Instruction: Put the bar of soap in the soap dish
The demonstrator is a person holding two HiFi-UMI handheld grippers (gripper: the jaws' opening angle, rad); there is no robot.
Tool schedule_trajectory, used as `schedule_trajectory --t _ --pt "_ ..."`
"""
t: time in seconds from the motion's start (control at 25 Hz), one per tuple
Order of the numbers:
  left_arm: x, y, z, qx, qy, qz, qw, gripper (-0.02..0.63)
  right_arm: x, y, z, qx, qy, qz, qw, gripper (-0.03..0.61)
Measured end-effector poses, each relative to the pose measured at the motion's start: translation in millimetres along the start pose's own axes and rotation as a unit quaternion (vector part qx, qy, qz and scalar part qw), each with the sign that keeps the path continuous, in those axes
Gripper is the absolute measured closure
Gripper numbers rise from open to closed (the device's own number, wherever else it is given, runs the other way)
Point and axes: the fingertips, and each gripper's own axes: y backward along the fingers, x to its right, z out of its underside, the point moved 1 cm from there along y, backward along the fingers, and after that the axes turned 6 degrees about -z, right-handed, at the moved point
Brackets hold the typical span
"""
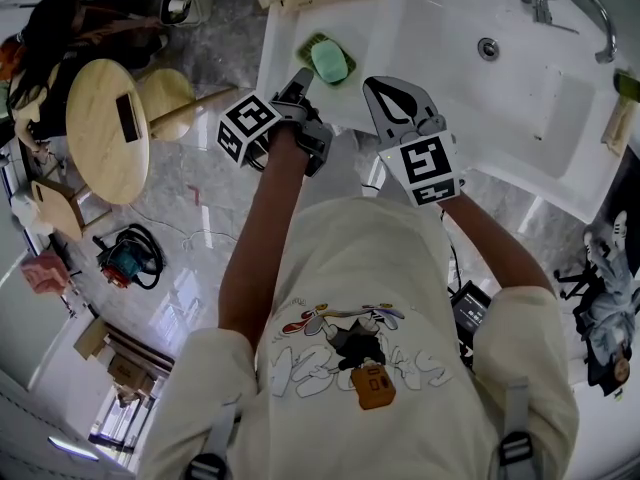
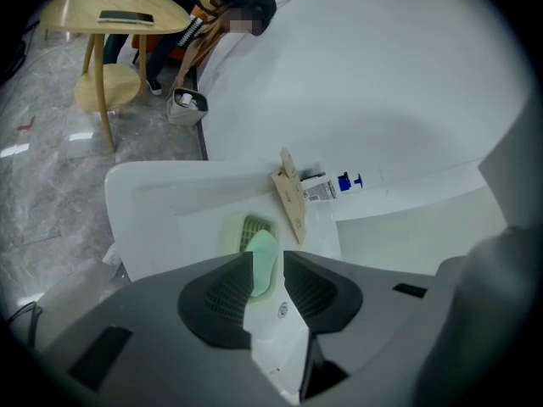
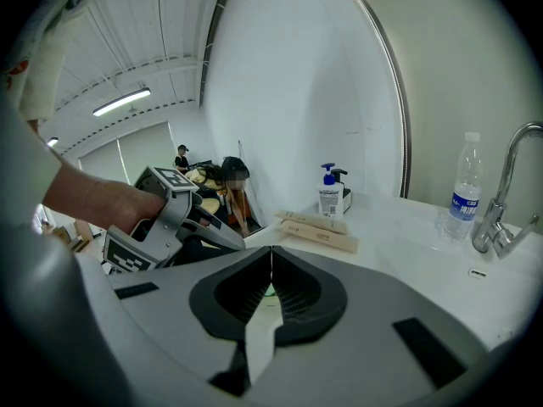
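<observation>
Left tongs (image 2: 269,265), narrowly parted, empty, sit just short of soap (image 2: 263,244) in dish (image 2: 231,232); right tongs (image 3: 271,257) closed, empty.

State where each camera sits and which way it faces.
Head view: on the person's head, steeply down at the sink counter; shirt, arms, left claw, right claw show.
Left gripper view: on the left claw, facing the soap in the soap dish past its parted jaws.
Right gripper view: on the right claw, facing a pump bottle past closed jaws; the left hand shows.
Shared: head and left gripper views show the soap.
</observation>
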Motion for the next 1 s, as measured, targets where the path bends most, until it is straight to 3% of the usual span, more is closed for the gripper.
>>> schedule_trajectory --t 0.4,0.64,1.0 --pt "11.1 17.6 0.2 0.007 -0.014 0.029 0.9994 0.494 -6.2 4.1 -8.2 0.006 0.01 -0.002 1.0 0.572" --pt "30.9 32.8 3.8 0.022 -0.114 0.034 0.9927 0.545 -6.5 7.8 -15.7 0.01 0.027 -0.008 1.0 0.572" --pt "49.3 61.6 13.1 0.052 -0.195 0.054 0.9779 0.588 -10.5 14.5 -26.4 0.017 0.045 -0.011 0.999 0.572"
